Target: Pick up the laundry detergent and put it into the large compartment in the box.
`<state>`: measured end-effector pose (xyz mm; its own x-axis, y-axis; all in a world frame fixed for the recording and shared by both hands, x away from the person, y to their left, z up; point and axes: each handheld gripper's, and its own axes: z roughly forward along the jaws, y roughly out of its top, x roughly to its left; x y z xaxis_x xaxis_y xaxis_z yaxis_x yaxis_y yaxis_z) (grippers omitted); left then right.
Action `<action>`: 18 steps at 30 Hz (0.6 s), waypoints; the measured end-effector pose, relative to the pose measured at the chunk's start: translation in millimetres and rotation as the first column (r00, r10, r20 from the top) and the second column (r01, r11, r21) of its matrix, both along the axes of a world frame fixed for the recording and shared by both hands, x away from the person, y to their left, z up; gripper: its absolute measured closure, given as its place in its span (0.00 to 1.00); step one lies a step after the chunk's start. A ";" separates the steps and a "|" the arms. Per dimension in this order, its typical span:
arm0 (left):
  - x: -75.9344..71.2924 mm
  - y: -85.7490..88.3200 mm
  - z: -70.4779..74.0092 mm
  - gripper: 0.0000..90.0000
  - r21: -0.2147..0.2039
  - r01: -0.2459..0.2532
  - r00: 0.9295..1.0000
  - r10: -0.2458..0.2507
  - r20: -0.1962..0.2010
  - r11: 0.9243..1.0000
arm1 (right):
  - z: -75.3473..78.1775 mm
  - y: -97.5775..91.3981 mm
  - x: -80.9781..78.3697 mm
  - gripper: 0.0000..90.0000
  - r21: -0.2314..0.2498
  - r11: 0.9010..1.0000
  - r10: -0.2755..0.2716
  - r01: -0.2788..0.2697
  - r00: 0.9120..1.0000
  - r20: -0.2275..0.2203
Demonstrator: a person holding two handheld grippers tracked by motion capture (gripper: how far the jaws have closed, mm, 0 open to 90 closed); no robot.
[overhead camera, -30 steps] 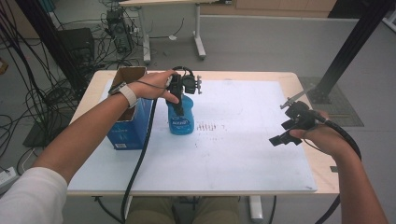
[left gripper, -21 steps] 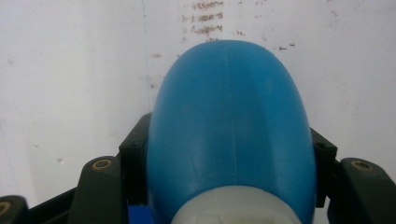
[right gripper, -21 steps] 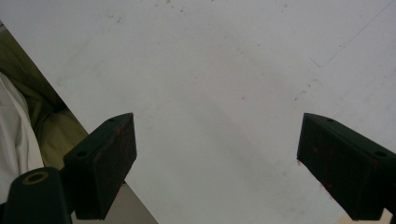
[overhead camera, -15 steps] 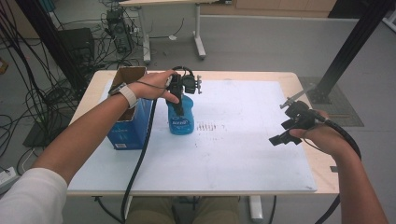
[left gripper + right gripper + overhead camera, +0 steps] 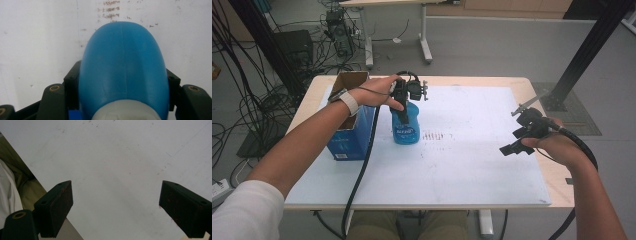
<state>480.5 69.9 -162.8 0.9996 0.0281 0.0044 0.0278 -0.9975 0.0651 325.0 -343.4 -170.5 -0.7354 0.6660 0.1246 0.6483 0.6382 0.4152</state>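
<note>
- The blue bottle (image 5: 406,125) stands left of the centre in the high view, on the white table (image 5: 472,165), just beside a blue box (image 5: 348,135).
- The left gripper (image 5: 404,112) holds it from above; in its own view, the black fingers (image 5: 72,80) press both sides of the bottle (image 5: 123,67).
- The right gripper (image 5: 517,140) is at the right side, its jaws wide with nothing between the pads (image 5: 60,205).
- The high view alone shows the box; the left gripper view shows the grip closely.
</note>
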 end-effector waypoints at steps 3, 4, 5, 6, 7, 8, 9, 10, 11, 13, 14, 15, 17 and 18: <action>0.0 -0.1 0.0 0.42 0.000 0.000 1.000 0.000 0.000 1.000 | 0.9 0.3 -0.3 0.13 -0.001 1.000 -0.003 0.003 1.000 0.000; 0.1 -0.1 0.0 0.42 0.000 -0.001 1.000 0.001 0.000 1.000 | 1.3 0.6 -0.3 0.13 -0.002 1.000 -0.003 0.003 1.000 0.001; 0.1 0.0 -0.1 0.42 0.000 -0.001 1.000 0.001 0.000 1.000 | 1.3 0.7 -0.3 0.13 -0.003 1.000 -0.002 0.002 1.000 0.002; 0.1 -0.1 0.0 0.42 0.001 -0.001 1.000 0.001 0.000 1.000 | 1.3 0.8 -0.1 0.13 -0.002 1.000 -0.002 0.002 1.000 0.001; 0.3 0.0 -0.1 0.42 0.000 -0.001 1.000 0.001 -0.001 1.000 | 1.2 0.9 -0.1 0.13 -0.002 1.000 -0.002 0.002 1.000 0.001; 0.2 0.0 -0.1 0.42 0.000 -0.001 1.000 0.001 0.000 1.000 | 0.9 1.0 0.2 0.13 -0.001 1.000 -0.001 0.001 1.000 0.000; 0.1 0.1 -0.1 0.42 0.000 -0.001 1.000 0.001 0.000 1.000 | 0.7 1.1 0.2 0.13 -0.002 1.000 -0.001 0.001 1.000 0.000; 0.2 -0.1 -0.1 0.42 0.000 -0.001 1.000 0.001 -0.001 1.000 | 0.3 1.2 0.4 0.13 -0.001 1.000 -0.002 0.002 1.000 0.000; 0.2 -0.1 -0.1 0.42 0.001 -0.002 1.000 0.002 -0.001 1.000 | 0.0 1.4 0.7 0.13 -0.002 1.000 -0.001 0.001 1.000 -0.001; 0.3 -0.3 0.0 0.42 0.001 -0.002 1.000 0.002 -0.001 1.000 | -0.2 1.5 1.0 0.13 -0.002 1.000 0.000 0.000 1.000 -0.003; 0.2 -0.1 -0.1 0.42 0.001 -0.001 1.000 0.001 -0.001 1.000 | -0.1 1.6 1.1 0.13 -0.002 1.000 0.000 0.000 1.000 -0.003; 0.3 -0.1 -0.1 0.42 0.001 -0.002 1.000 0.002 -0.001 1.000 | 0.0 1.6 1.1 0.13 -0.002 1.000 -0.001 0.001 1.000 -0.002; 0.4 -0.3 0.0 0.42 0.002 -0.003 1.000 0.003 -0.001 1.000 | 0.4 1.6 1.4 0.13 -0.004 1.000 0.004 -0.004 1.000 0.001; 0.4 0.0 -0.1 0.42 0.000 -0.002 1.000 0.002 -0.001 1.000 | 0.6 1.7 1.5 0.13 -0.005 1.000 0.003 -0.003 1.000 0.001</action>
<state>480.9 69.9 -162.9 0.9995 0.0304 0.0033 0.0301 -0.9974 0.0649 326.5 -341.7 -170.0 -0.7379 0.6641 0.1206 0.6456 0.6423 0.4131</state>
